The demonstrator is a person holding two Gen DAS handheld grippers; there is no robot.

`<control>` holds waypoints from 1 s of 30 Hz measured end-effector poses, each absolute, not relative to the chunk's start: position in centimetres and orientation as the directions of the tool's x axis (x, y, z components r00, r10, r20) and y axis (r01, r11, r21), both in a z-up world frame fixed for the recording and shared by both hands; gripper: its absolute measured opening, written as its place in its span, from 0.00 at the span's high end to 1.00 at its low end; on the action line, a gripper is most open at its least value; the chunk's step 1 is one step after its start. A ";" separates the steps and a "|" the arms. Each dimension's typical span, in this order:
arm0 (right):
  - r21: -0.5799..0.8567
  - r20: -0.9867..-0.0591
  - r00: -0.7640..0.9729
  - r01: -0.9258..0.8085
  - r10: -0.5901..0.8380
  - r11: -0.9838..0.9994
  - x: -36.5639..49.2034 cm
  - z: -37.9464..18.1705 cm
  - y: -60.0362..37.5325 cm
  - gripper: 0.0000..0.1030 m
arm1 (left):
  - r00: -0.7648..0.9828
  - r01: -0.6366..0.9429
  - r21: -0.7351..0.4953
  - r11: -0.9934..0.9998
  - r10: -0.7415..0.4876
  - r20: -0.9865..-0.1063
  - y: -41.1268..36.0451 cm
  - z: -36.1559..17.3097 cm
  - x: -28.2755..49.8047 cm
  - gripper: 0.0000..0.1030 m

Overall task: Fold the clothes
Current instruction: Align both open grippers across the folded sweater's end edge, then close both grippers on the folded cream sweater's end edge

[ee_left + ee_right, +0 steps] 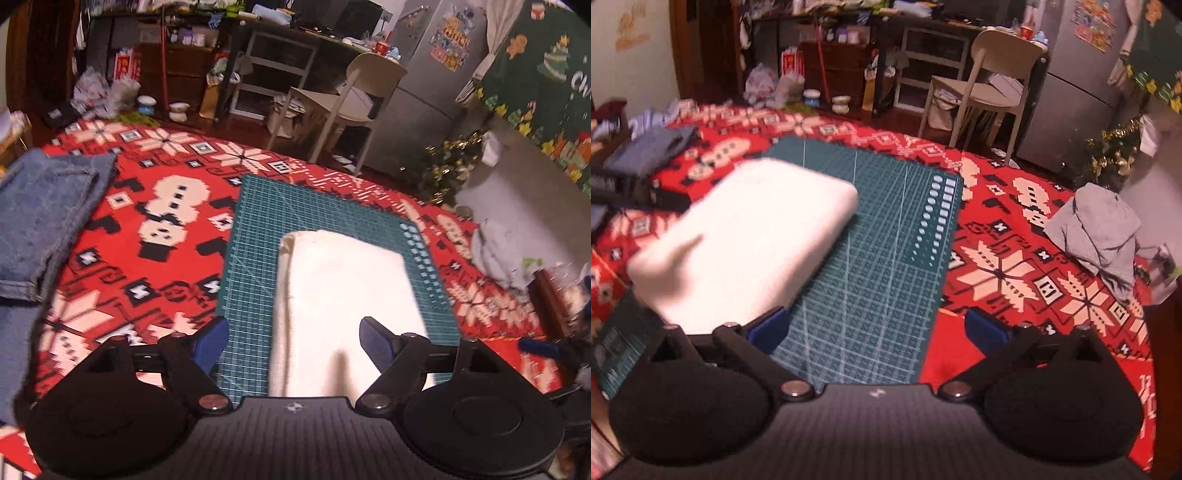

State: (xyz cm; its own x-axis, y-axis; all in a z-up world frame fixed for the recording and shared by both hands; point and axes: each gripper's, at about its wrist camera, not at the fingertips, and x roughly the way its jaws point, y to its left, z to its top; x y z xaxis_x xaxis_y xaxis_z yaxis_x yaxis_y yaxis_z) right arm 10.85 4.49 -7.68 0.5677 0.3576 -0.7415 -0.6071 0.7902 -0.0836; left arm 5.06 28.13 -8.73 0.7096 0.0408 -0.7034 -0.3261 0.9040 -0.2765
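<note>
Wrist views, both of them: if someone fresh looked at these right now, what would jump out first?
Probably the white folded cloth, lying on the green cutting mat in the middle of the loud red snowflake-and-snowman rug. Both the left gripper and right gripper stand open and empty above the mat. Folded jeans sit on the rug to the mat's left, and a crumpled grey garment lies on the rug to its right.

Bare green mat (871, 258) right of folded white cloth (746, 236); grey garment (1097, 229) farther right.

white cloth (343, 291), neatly folded, flat on green mat (255, 236)
</note>
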 end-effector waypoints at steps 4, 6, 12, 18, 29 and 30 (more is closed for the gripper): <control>-0.072 -0.724 0.589 -0.582 0.359 0.810 11.0 -6.6 4.9 0.01 | 0.658 -0.382 -0.167 0.909 0.140 -0.740 27.1 -8.4 5.2 0.23; -0.051 -0.715 0.601 -0.555 0.358 0.830 11.2 -6.1 4.9 0.01 | 0.632 -0.400 -0.093 0.912 0.201 -0.748 26.6 -8.3 5.2 0.20; 0.085 -0.746 0.559 -0.459 0.362 0.884 12.4 -4.9 3.7 0.01 | 0.607 -0.382 0.035 0.924 0.279 -0.744 26.0 -7.6 5.1 0.17; 0.112 -0.771 0.528 -0.437 0.356 0.892 12.9 -4.9 4.3 0.01 | 0.583 -0.372 -0.028 0.928 0.210 -0.785 27.6 -7.6 6.4 0.17; 0.402 -0.781 0.367 -0.323 0.505 0.857 16.5 -7.3 6.4 0.35 | 0.602 -0.402 -0.418 0.815 -0.108 -0.791 31.8 -9.0 6.8 0.47; 0.440 -0.778 0.342 -0.302 0.527 0.846 17.0 -7.7 6.5 0.43 | 0.601 -0.400 -0.431 0.809 -0.123 -0.789 31.9 -9.1 7.1 0.52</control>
State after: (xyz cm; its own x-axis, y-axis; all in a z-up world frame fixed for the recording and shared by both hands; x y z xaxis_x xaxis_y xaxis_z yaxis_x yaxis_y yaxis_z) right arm 17.03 6.47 -7.69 0.3421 0.5273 -0.7777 -0.3018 0.8455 0.4405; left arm 7.07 31.85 -9.15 0.6014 -0.1226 -0.7895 -0.4004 0.8088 -0.4307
